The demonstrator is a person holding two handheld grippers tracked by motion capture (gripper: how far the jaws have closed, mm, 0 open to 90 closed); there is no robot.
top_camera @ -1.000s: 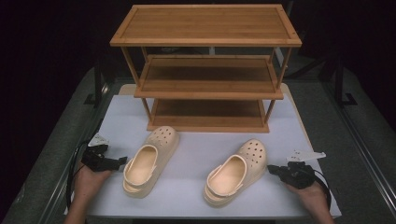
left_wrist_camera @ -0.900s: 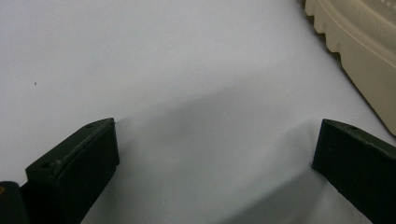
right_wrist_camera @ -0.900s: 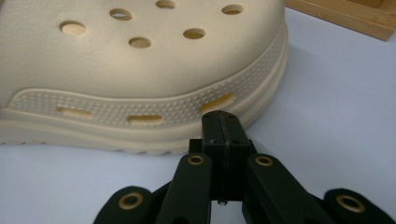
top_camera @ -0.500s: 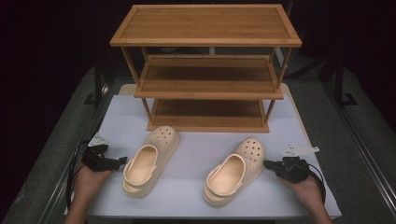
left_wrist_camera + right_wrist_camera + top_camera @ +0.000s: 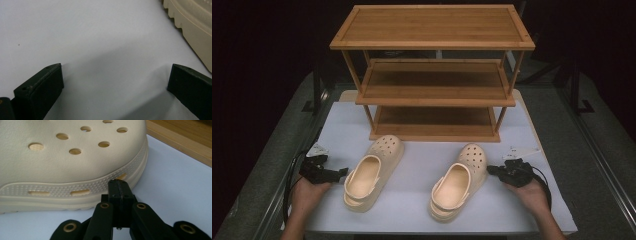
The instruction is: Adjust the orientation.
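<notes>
I am working left to right across the white table [image 5: 422, 210]. My left claw [image 5: 343, 172] is resting low at the table's left side, its jaws standing wide apart with nothing between them; in the left gripper view the bare table surface is showing in the gap and the ribbed sole of the left clog [image 5: 371, 171] is lying just beyond the far jaw, near but apart.

The left clog is sitting in front of the bamboo shoe rack [image 5: 432, 75], toe angled towards the bottom shelf. The right clog [image 5: 459, 180] is lying well apart from it, also toe towards the rack, on the table's right half.

My right claw [image 5: 490, 170] is pressing its jaws together, empty, with the tip just beside the right clog's outer toe edge. In the right gripper view the closed tip [image 5: 119, 186] is sitting against or all but against the dotted sidewall band; I cannot tell whether it is actually touching.

Risks as I am judging them: with the jaws together, any further advance is going to shove the right clog sideways or spin it on the smooth table instead of gripping it. The curved foam wall is offering little purchase, so a late, shallow bite could slip off. On the left, closing now would catch nothing, since the clog is lying outside the gap.
</notes>
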